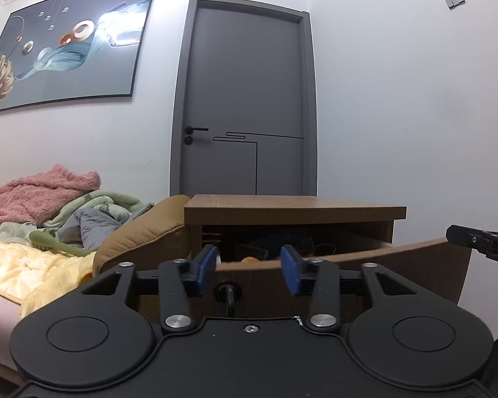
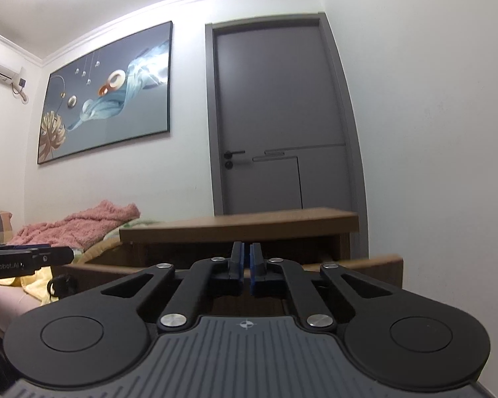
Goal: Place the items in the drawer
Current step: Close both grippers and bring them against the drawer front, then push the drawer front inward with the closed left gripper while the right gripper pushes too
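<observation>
Wooden drawer point(image 1: 398, 258) standing pulled out beneath the nightstand top point(image 1: 292, 210), directly ahead of both grippers. Left gripper point(image 1: 252, 265) hovering open and empty at its front edge, nearer the handle point(image 1: 228, 293); right gripper point(image 2: 245, 265) pointing closed, holding nothing.

Nightstand point(image 1: 295, 210) before door point(image 1: 245, 99); drawer point(image 1: 381, 265) pulled out below its top; bed point(image 1: 33, 265) left, painting point(image 1: 66, 46) above.
</observation>
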A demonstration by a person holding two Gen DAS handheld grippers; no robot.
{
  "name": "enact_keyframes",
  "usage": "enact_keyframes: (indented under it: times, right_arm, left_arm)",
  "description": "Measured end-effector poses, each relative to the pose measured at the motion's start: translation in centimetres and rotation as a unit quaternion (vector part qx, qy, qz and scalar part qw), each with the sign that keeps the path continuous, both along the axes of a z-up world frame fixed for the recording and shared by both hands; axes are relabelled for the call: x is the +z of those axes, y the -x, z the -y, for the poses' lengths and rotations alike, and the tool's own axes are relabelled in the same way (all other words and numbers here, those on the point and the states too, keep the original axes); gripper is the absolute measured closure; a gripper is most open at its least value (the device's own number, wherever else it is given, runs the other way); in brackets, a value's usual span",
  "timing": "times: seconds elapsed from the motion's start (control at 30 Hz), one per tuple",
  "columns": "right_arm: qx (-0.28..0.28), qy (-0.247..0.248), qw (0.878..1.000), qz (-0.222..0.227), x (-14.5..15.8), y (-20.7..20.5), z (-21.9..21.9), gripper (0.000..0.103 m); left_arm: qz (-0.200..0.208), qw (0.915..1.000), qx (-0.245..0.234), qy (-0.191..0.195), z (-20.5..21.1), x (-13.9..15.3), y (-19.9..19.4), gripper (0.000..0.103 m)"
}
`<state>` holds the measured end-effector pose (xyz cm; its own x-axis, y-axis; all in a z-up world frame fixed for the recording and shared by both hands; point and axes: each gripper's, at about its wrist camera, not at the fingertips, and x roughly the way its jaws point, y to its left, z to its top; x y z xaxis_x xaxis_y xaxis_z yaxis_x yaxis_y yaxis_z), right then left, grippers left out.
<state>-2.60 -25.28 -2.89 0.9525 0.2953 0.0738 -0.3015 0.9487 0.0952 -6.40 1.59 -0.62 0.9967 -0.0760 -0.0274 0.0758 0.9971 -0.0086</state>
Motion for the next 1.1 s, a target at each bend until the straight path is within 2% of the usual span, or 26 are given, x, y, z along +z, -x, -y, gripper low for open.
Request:
enact_keyframes:
  times: [0.07,0.17,0.27,0.4,0.57,0.77,1.1]
  right_arm:
    - [0.001,0.005,1.0,-0.007,-0.2,0.4,-0.2,0.102]
    - [0.001,0.01,1.0,-0.015,-0.4,0.9,-0.4,0.102]
    - [0.0,0.009,1.0,-0.021,-0.4,1.1,-0.4,0.102]
    - [-0.01,0.004,1.0,-0.024,-0.5,1.5,-0.2,0.102]
    - [-0.015,-0.001,0.998,-0.061,-0.1,0.2,0.1,0.102]
    - [-0.009,-0.003,0.994,-0.105,0.1,-1.8,0.3,0.102]
    - [0.0,0.03,0.99,-0.134,0.3,-3.5,-0.8,0.102]
  left_arm:
    - [-0.002,1.0,0.0,-0.004,0.2,-0.2,0.2,0.081]
    - [-0.012,0.9999,0.0,-0.005,0.5,-0.5,0.2,0.092]
    - [-0.028,0.9995,0.011,-0.005,0.8,-1.0,0.2,0.098]
    - [-0.035,0.9989,0.008,-0.031,1.7,-1.6,0.4,0.099]
    - [-0.06,0.997,0.0,-0.048,2.3,-2.0,-0.1,0.099]
    - [-0.1,0.994,0.01,-0.044,1.8,-2.2,-1.8,0.099]
    - [-0.138,0.9893,0.039,-0.03,0.7,-1.7,-3.5,0.1]
